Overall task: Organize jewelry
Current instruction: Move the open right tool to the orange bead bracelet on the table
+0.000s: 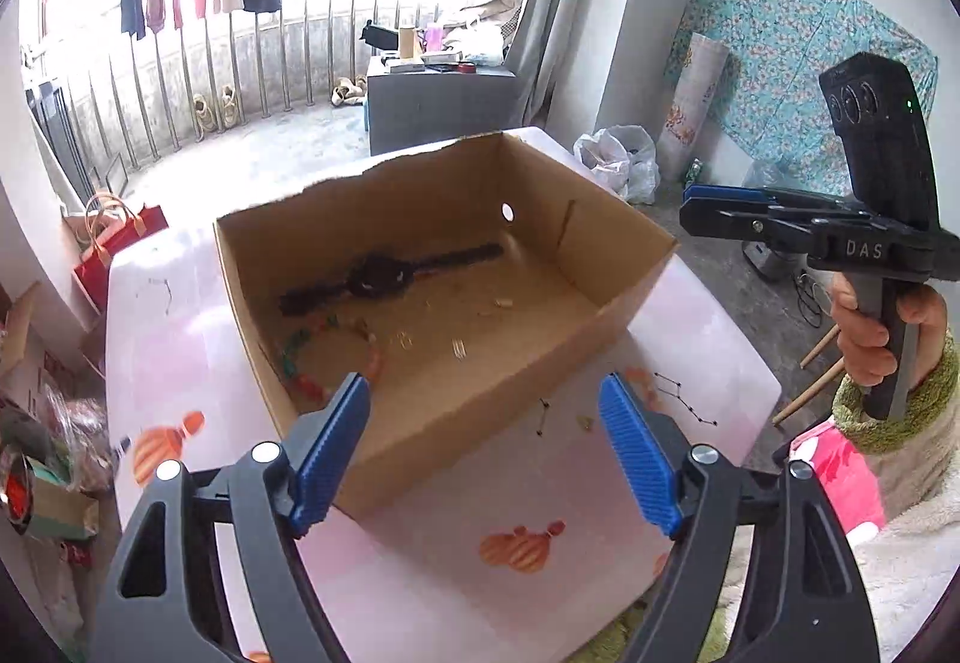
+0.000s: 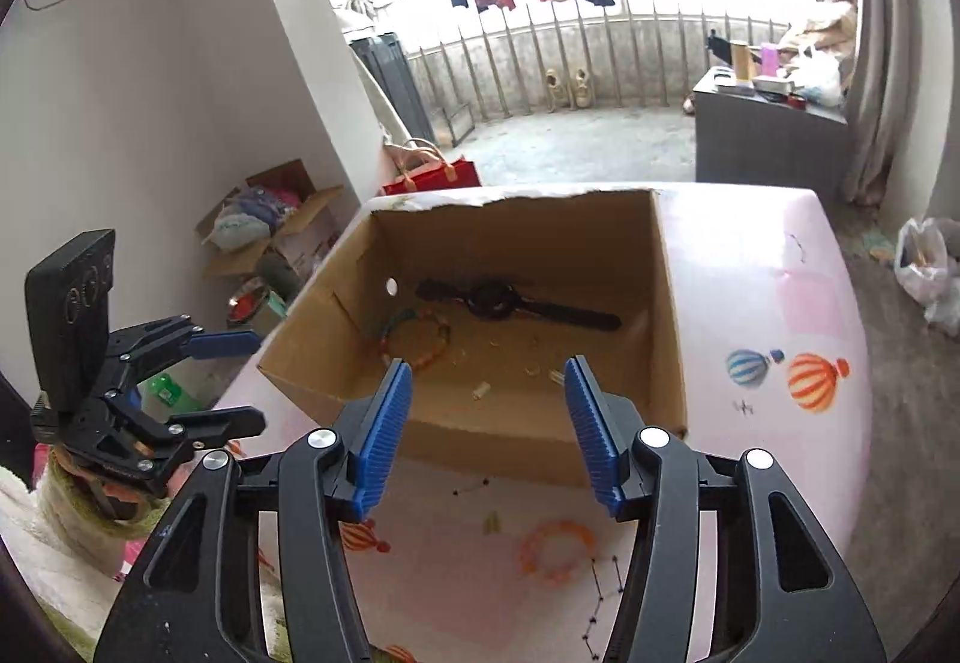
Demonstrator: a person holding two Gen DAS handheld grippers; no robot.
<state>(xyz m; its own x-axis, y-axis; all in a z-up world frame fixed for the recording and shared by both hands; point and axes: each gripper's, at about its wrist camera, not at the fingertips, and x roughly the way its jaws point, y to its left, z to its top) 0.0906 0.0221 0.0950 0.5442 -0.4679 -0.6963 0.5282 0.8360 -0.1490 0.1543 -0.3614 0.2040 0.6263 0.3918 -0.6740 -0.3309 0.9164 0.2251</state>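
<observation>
jaws open, box point(image 1: 456, 267) trinkets blurred

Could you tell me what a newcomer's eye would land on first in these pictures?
Most likely the open cardboard box in the middle of the pink table, with a black watch lying flat on its floor. Next, the orange bracelet on the table in front of the box.

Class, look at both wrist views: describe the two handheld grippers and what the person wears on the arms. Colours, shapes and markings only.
Both the left gripper and the right gripper have black angular linkage arms with silver pivot bolts and ribbed blue fingers. Seen from the left wrist view, the right one has a black handle, white "DAS" lettering and an upright black block with round lenses. The sleeve has a green knitted cuff over white fleece.
</observation>
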